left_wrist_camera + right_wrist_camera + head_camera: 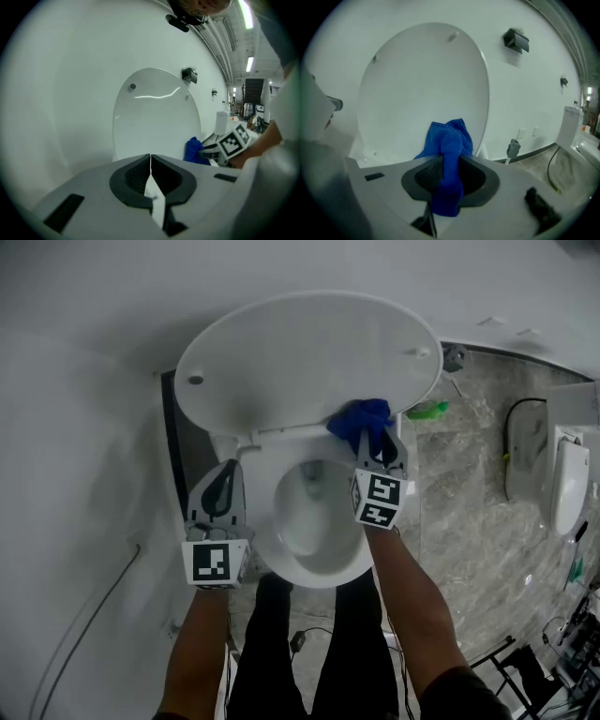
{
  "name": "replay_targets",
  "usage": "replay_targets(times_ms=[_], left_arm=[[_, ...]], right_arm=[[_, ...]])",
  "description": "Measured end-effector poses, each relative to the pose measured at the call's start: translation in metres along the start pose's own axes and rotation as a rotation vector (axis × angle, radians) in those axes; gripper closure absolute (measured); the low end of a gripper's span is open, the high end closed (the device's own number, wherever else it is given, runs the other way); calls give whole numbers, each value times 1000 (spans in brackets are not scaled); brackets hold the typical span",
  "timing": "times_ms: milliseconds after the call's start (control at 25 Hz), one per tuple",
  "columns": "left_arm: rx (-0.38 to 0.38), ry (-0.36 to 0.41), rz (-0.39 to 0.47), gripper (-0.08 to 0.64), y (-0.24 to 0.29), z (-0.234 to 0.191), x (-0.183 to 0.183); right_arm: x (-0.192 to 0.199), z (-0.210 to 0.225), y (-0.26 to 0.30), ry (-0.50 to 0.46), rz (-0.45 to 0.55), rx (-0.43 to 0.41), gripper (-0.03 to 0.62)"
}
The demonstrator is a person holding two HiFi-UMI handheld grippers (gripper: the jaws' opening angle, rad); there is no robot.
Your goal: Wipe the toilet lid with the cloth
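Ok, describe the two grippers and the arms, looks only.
The left gripper and right gripper are alike: light grey shells with black ribbed pads, each carrying a cube with black-and-white square markers. The forearms are bare; a dark sleeve shows at the right upper arm.

Floor [469,512]: grey marbled tile, right side of scene. Green bottle-like object [428,410] lies on it near the far wall. Second white fixture [569,479] at far right, with a black cable [507,451] looping just left of it. Thin cable [82,622] trails down the white surface at left. Small black box [516,40] mounted high on the wall. Grey fitting [513,149] sits low by the skirting, with wall sockets [521,133] just above it. Strip lights [245,14] overhead.
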State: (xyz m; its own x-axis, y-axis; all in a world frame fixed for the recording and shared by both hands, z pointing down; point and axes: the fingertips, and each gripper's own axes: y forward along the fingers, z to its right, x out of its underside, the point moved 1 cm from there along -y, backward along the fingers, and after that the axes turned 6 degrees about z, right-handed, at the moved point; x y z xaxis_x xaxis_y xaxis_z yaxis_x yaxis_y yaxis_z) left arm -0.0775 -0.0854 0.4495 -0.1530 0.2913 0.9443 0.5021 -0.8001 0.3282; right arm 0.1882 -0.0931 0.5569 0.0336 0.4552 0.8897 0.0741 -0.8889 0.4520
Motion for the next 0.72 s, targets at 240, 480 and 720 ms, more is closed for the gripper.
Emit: replay_targets(times_ms=[240,480,720], left_arm=[[44,145,93,520,5,-43,-61],[161,169,155,365,23,-50,-144],[401,150,109,367,57,-33,-187]], right_arm=[[-37,-13,-72,190,166,-98,503],[-90,-35,-129,212,294,-184,503],[-143,-73,-166,210,379,-276,503]])
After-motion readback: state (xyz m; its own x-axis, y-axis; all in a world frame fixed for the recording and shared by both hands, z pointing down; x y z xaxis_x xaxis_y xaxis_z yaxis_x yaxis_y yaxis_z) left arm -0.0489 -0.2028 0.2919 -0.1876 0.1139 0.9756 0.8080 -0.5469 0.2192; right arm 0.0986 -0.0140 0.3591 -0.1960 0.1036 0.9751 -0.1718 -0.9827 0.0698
